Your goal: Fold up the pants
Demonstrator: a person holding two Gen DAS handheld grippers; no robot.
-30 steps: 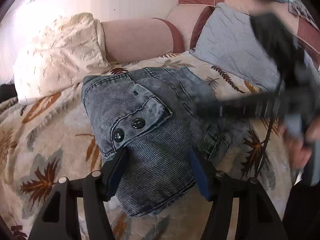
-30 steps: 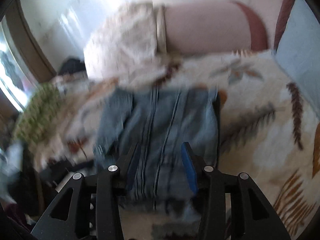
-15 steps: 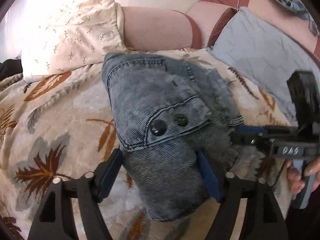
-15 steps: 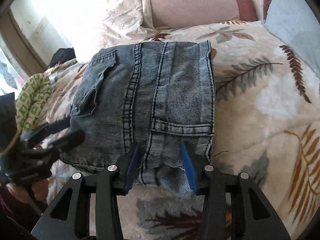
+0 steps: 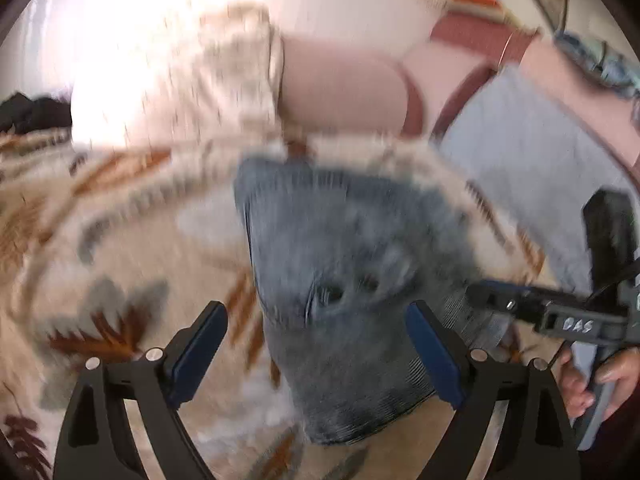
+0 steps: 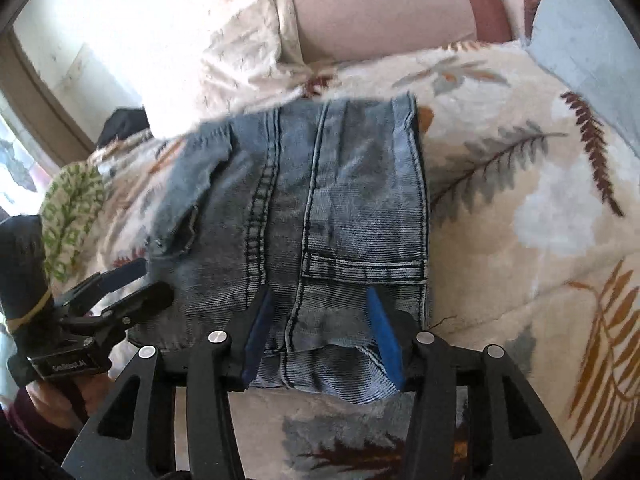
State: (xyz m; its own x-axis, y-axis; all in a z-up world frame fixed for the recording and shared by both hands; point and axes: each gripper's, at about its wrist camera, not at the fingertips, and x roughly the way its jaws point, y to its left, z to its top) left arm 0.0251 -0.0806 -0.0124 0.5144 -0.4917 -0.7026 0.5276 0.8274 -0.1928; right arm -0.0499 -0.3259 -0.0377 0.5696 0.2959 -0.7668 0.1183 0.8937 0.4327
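The blue denim pants (image 6: 340,184) lie folded into a compact rectangle on the leaf-patterned blanket (image 6: 520,160). My right gripper (image 6: 320,316) straddles their near edge. Its jaws are opening, with denim between the blue pads but not pinched. In the blurred left wrist view the pants (image 5: 352,240) fill the centre. My left gripper (image 5: 320,328) is at their buttoned-pocket end. Its jaws are opening wide, and the pads stand off the cloth. Each gripper also shows in the other's view: the left gripper (image 6: 154,280) at the pants' left side, the right gripper (image 5: 480,296) at their right.
A cream printed pillow (image 6: 248,52) and a pink bolster (image 6: 380,8) lie just beyond the pants. A pale blue cushion (image 5: 520,152) sits at the right. A green patterned cloth (image 6: 72,208) lies at the blanket's left edge. A person's hand (image 5: 580,380) holds the right gripper's handle.
The left jaws have spread off the denim and that gripper has drawn back and up, blurring its view. The right jaws have widened a little over the near edge.
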